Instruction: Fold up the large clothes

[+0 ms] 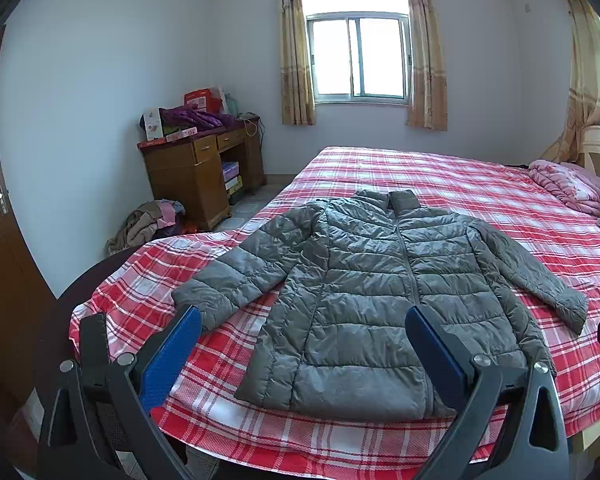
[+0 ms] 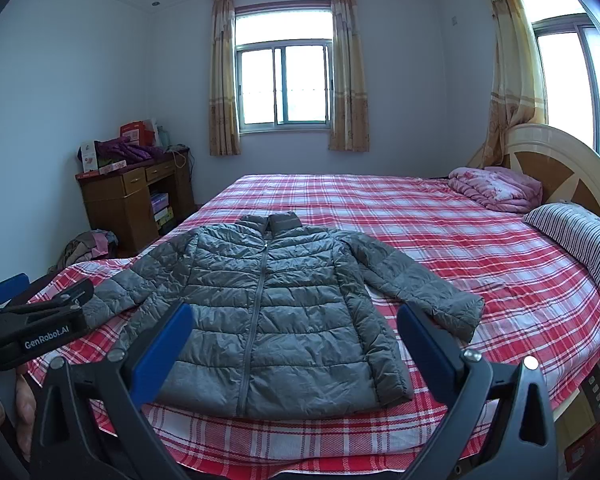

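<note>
While "GenRobot.AI" marks the left gripper (image 2: pixel 40 312), both it and the right gripper (image 2: pixel 296 320) gape wide above the jacket (image 2: pixel 268 300).

Left gripper (image 2: pixel 40 320) hides the jacket (image 2: pixel 268 304) cuff.

Grey quilted jacket (image 2: pixel 268 312); red-white plaid bedsheet (image 2: pixel 400 216); pink blanket (image 2: pixel 496 190); striped pillow (image 2: pixel 576 236); blue jaws
</note>
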The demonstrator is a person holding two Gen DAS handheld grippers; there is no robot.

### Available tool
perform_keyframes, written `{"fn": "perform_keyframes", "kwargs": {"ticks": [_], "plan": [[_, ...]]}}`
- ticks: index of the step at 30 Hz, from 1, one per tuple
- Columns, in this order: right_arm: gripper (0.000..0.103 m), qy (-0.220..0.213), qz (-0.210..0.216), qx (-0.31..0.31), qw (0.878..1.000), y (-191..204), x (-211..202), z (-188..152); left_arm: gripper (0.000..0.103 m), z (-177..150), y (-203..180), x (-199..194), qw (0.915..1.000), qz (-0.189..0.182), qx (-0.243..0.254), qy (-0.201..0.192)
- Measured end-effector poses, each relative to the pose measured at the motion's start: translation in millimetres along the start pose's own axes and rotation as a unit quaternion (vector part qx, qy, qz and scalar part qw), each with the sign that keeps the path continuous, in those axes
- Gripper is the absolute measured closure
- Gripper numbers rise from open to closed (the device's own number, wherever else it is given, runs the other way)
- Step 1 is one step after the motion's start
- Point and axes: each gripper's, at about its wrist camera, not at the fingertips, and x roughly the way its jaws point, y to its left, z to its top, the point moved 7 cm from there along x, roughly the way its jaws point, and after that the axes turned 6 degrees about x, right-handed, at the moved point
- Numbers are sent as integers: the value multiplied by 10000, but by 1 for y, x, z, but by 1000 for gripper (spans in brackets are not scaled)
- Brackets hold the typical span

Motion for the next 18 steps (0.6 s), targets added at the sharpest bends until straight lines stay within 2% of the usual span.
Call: {"fn": "perform_keyframes", "kwargs": {"ticks": [18], "plan": [[0,7,5,3,10000,0,1,-2,1,0,1,-1,10000,-10,13,6]]}}
